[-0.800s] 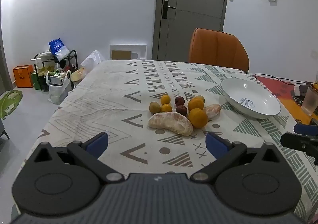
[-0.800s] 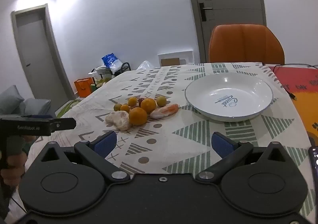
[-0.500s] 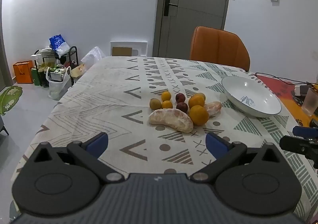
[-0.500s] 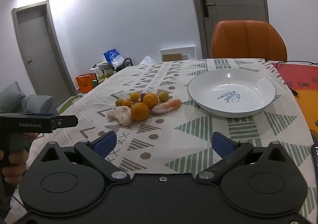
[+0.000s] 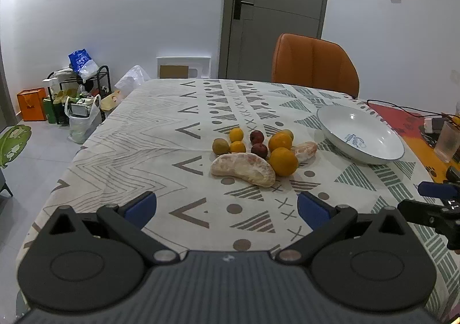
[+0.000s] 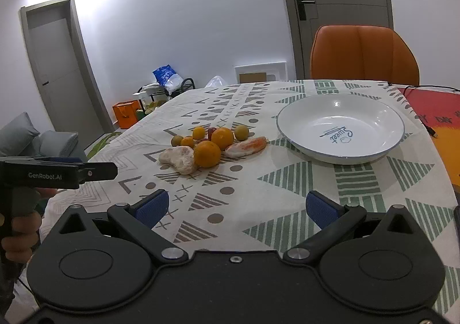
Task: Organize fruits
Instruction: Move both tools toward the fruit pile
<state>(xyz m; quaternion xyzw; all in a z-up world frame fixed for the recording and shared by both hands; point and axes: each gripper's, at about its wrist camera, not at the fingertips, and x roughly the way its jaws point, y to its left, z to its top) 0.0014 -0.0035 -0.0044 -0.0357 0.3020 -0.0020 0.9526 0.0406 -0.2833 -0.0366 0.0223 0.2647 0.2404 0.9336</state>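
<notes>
While both tools hover low over the near edge of the table (image 5: 120, 145), the left claw (image 5: 227, 206) stands spread to its widest, its blue pads with nothing but patterned cloth between them. The right claw (image 6: 235, 206) is spread just as wide and likewise grips nothing. Beyond them, near the middle of the table, the fruits lie in a tight cluster. Nearest is a large peeled citrus segment (image 5: 243, 168), pale pink and curved, with whitish pith on it. Just beside it to the right sit two round oranges (image 5: 283, 161), bright and smooth, one behind the other. A smaller peeled segment (image 5: 304, 150) lies against them on the bowl's side. Behind are two dark red fruits (image 5: 258, 149), two small yellow-orange fruits (image 5: 237, 147) and a dull green one (image 5: 220, 146); another greenish one (image 6: 241, 132) sits at the back. A white bowl (image 6: 368, 151) with a thin blue rim and blue lettering inside stands to the right of the cluster, apart from it. An orange chair (image 6: 363, 53) stands at the far edge.
</notes>
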